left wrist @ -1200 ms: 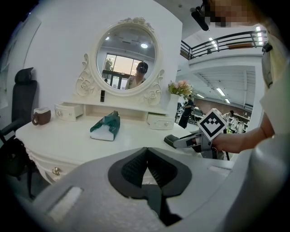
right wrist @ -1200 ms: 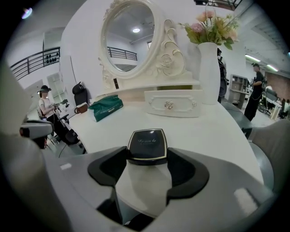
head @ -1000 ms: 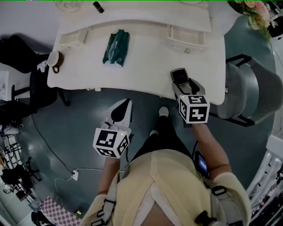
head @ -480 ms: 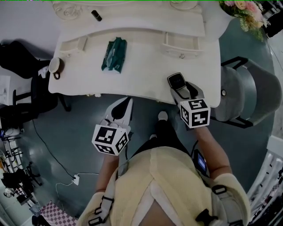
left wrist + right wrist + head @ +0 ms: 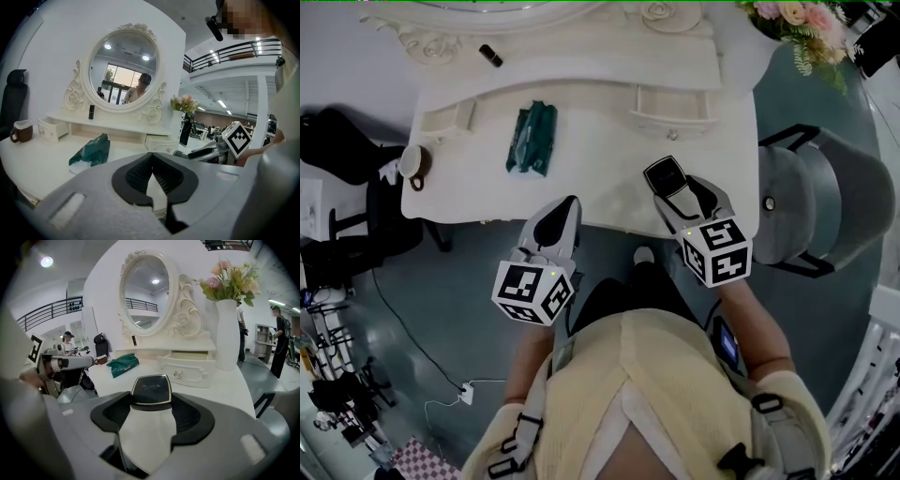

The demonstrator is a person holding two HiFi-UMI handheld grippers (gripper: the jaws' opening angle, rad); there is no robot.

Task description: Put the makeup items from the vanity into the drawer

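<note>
1. Right tongs [image 5: 670, 189] are clamping a glossy black square compact [image 5: 151, 389], gold-rimmed, over the white counter's [image 5: 591, 187] 5 o'clock edge.
2. Left tongs [image 5: 565, 212] are sitting together, empty.
3. Open drawer [image 5: 675, 101] is lying at the compact's 12 o'clock.

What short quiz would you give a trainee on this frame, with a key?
1. True or false: the left gripper holds the green packet.
2. What sits between the right gripper's jaws? A. a hairbrush B. a black compact C. a spoon
3. Fill in: the small drawer beyond the right gripper stands ____ (open or shut).

Key: 1 false, its jaws are together with nothing between them, and the packet lies on the vanity top; 2 B; 3 open.
</note>
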